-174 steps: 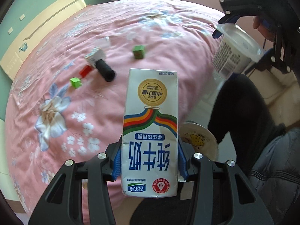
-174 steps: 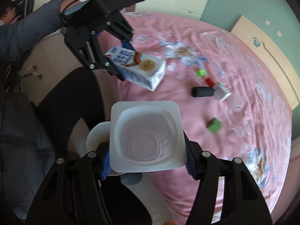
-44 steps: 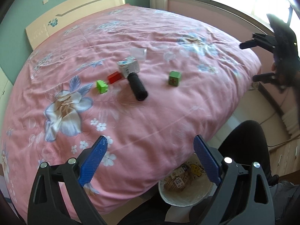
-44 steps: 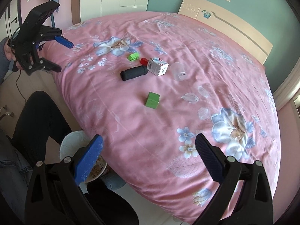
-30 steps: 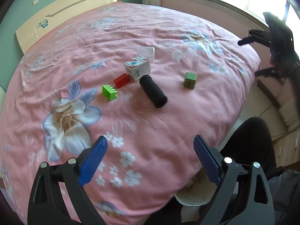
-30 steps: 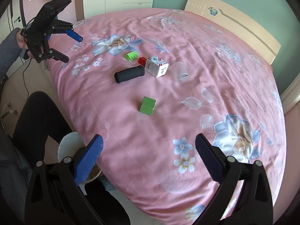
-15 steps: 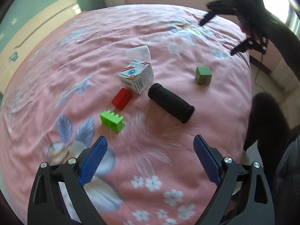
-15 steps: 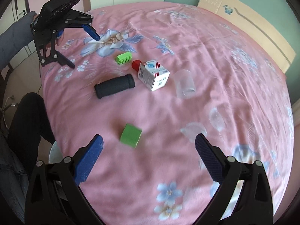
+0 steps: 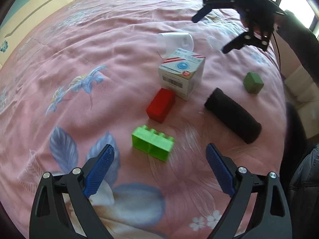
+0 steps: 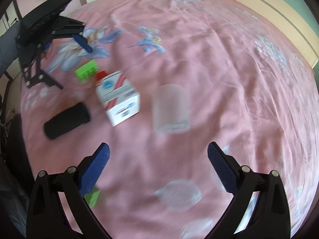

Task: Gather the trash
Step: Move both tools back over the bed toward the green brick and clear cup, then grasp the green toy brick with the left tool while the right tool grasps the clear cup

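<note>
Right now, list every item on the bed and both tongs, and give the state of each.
left tongs: open, empty, above the bedspread
right tongs: open, empty
clear plastic cup: on its side
white carton: resting tilted on the bedspread
red brick: lying against the white carton
green brick: studs facing sideways
black cylinder: on its side
green cube: resting apart from the rest

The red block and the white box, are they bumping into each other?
Cannot tell. In the left wrist view the red block meets the corner of the white box with no bedspread between, but overlap could hide a gap; the right wrist view is blurred.
</note>
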A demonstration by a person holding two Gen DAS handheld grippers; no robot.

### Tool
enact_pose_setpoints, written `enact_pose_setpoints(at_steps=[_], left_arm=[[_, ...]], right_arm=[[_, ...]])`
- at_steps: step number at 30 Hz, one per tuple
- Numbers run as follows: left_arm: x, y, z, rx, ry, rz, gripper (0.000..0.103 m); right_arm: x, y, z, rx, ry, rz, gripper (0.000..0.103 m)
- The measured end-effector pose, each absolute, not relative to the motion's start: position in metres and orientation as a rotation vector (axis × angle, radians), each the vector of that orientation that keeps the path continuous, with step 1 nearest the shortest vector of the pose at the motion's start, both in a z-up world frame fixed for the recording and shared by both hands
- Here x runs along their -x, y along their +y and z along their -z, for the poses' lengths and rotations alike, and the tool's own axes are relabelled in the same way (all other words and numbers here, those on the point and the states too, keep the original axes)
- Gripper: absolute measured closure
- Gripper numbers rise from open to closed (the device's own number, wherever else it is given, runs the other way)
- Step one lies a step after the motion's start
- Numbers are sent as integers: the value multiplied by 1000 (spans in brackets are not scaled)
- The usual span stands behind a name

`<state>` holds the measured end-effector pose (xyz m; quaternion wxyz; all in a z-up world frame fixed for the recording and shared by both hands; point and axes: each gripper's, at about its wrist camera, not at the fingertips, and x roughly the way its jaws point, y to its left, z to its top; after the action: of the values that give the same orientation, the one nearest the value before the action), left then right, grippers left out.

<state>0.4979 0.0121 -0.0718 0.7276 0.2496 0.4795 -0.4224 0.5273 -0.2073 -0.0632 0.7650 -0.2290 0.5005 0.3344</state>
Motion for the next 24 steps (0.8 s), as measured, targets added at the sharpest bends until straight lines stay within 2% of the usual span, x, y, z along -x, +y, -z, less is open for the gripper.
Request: enact_pose_setpoints(at_steps=[14,16,18,20,22,24], left_arm=[[-510,-5,86,-624,1086,982,9],[-511,-7,92,-636,1094,969,9],[-510,-9,95,-638,1098,971,12],[-509,-10,95,-637,1095,978,24],[-509,-10,95,-635,1096,974,27],[-509,-10,95,-637,1097,972,32]], right_arm=[[-576,-184,91,503,1124,-770,7],[-578,-182,94,506,1131,-770,10],[-579,-180,98,519,1139,-774,22],[-580,-179,101,528,1146,-767,26],[-582,-179,101,526,1147,-765,28],[-583,-179,101,517,1149,-770,35]])
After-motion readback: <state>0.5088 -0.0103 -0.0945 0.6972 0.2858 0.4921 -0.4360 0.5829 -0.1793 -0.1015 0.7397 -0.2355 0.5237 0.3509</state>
